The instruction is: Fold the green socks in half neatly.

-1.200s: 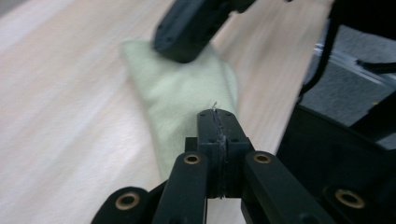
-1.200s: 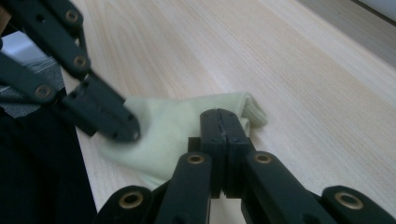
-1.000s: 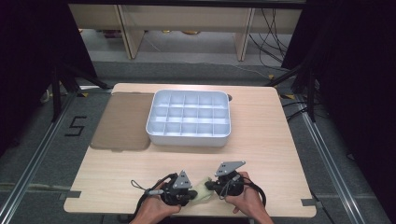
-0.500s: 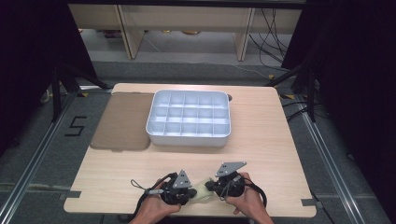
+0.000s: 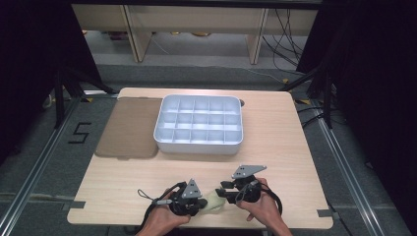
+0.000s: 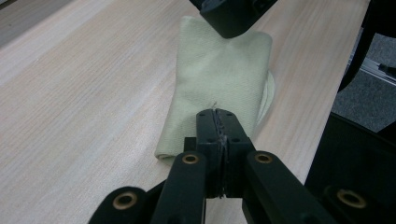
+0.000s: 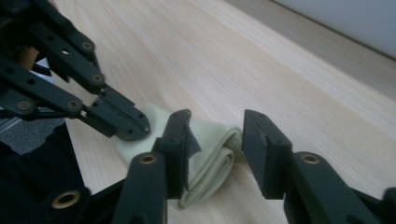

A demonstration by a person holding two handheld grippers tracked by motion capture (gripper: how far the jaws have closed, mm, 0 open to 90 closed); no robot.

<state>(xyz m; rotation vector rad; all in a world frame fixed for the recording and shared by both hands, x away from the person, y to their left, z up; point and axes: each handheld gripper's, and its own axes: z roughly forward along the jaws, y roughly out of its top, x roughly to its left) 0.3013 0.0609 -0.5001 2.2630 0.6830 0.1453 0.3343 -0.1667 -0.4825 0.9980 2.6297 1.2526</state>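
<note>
At the worktop's (image 5: 275,147) near edge, your left gripper (image 5: 199,202) and right gripper (image 5: 222,189) meet over the folded pale cloth (image 5: 212,200). Left gripper view: jaws pinched together on the cloth's (image 6: 219,74) near end. Right gripper view: jaws apart, straddling the cloth's (image 7: 210,154) fold.

Tabletop (image 5: 275,147): pale wood grain, rounded corners, centre of the high view. White compartmented tray (image 5: 198,124) sits upper middle, cells in a grid. Flat brown mat (image 5: 129,128) lies just left of it, edges touching or nearly so. Folded pale yellow-green cloth (image 5: 212,200) lies near the bottom edge, centre; folded layers visible in the right gripper view.
</note>
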